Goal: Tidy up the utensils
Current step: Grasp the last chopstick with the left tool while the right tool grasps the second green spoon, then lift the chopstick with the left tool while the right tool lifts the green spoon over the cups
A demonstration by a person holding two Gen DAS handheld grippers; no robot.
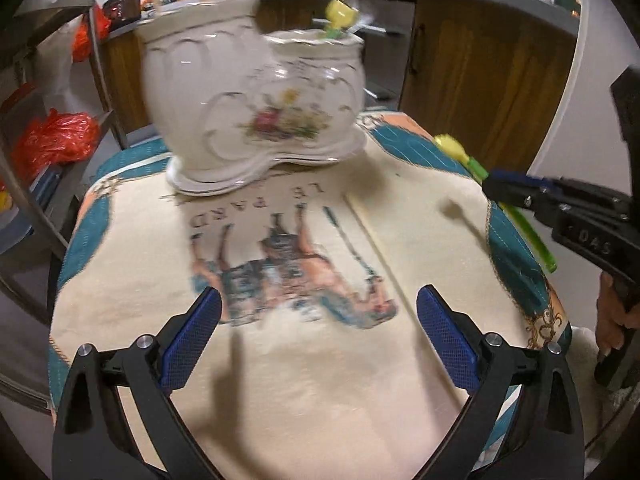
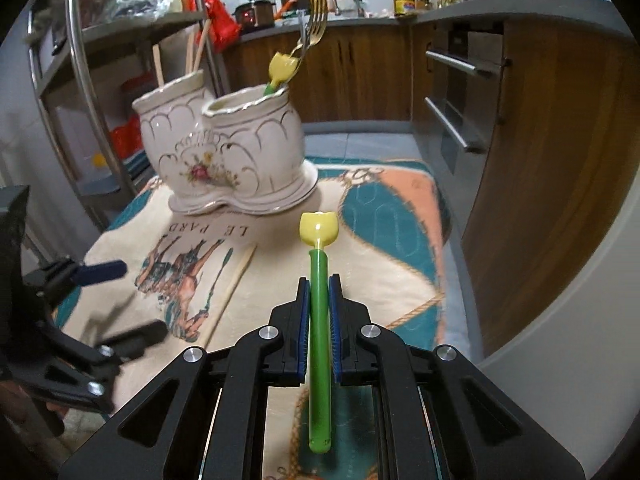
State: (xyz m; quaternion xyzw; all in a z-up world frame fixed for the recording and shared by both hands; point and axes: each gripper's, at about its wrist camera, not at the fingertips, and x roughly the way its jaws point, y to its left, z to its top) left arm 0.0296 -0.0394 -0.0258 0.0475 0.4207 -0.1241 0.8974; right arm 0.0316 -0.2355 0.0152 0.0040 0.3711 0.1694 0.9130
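Note:
My right gripper (image 2: 319, 280) is shut on the green handle of a tulip-shaped utensil (image 2: 319, 312), whose yellow head (image 2: 319, 229) points away toward the holder. The same utensil (image 1: 516, 204) shows at the right of the left wrist view, held above the cloth. A white double ceramic holder (image 2: 236, 148) (image 1: 256, 112) stands at the far side of the table; it has wooden sticks in its left cup, and a second tulip utensil (image 2: 282, 68) and forks in its right cup. A single chopstick (image 2: 236, 280) (image 1: 380, 244) lies on the cloth. My left gripper (image 1: 318, 300) hangs open over the horse print, with nothing between its jaws.
A printed cloth (image 1: 280, 360) with teal and peach borders covers the small table. A metal rack with red bags (image 1: 52, 140) stands at the left. Wooden cabinets and an oven (image 2: 460, 112) curve around the right. A hand (image 1: 612, 320) holds the right gripper's grip.

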